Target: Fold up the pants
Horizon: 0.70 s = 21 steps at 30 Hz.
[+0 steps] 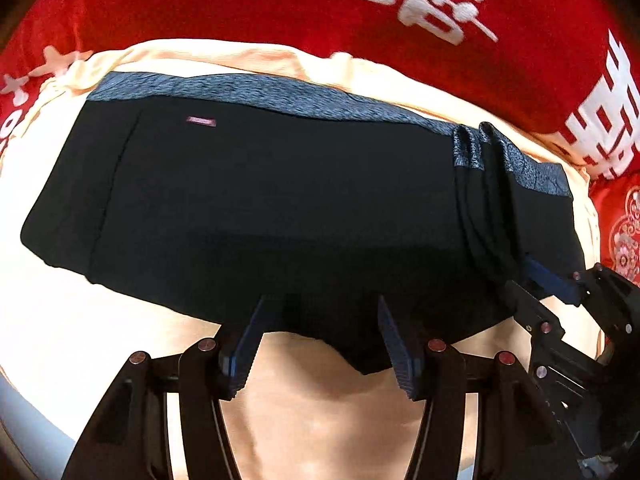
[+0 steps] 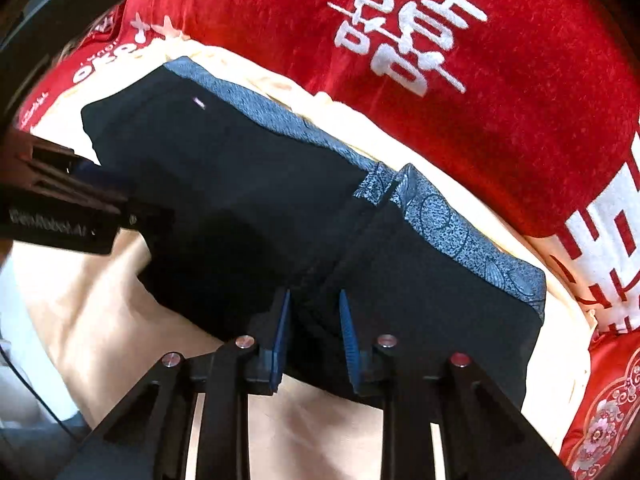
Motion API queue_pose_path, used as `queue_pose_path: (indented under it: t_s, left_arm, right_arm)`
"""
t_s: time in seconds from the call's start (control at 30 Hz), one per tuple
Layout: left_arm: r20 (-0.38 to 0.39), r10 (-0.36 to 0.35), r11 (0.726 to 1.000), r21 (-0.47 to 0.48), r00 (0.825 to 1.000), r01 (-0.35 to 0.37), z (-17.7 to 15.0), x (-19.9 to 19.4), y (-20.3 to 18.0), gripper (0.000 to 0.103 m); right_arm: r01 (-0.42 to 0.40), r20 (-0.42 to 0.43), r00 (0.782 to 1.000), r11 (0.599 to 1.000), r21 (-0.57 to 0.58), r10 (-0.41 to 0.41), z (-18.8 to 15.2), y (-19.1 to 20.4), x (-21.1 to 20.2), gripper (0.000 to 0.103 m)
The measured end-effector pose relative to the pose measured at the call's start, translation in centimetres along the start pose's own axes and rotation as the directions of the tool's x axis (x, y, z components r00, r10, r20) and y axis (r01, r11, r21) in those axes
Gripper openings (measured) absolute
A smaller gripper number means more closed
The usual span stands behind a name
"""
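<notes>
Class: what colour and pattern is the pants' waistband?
Speckled grey-blue waistband, clearest in right wrist view.

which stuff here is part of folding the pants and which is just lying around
Part of the job:
- black pants with blue-grey patterned waistband
- left gripper
- right gripper

Just lying about:
- cream sheet under the pants
- red blanket with white characters

Bright light overexposes the cream cotton sheet (image 1: 60,320) at left; black fabric pants (image 1: 260,208) lose detail; fisheye bends edges, corners dark.
</notes>
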<state>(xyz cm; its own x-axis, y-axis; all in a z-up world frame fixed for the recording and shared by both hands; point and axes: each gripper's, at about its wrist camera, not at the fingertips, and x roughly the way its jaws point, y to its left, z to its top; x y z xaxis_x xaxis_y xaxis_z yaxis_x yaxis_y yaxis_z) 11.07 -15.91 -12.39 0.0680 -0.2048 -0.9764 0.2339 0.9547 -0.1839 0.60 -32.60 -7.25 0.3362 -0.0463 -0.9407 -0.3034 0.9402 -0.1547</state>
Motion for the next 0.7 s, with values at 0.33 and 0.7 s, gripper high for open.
queue_pose_path:
  t_s: [0.33,0.7]
  left_arm:
    - [-0.034,0.089,0.993,-0.073,0.995,-0.091,-0.6,0.9,3.4,0.058]
    - [-0.023,0.112,0.988,-0.109,0.993,-0.114,-0.9,0.3,4.3,0.089]
  right_arm:
    - [0.068,-0.068,0.995,0.996,-0.056,-0.072,-0.8,3.3,2.2,0.04]
    - [-0.056,-0.061,0.996,0.98,0.19,0.068,1.0,0.0,-0.7,0.044]
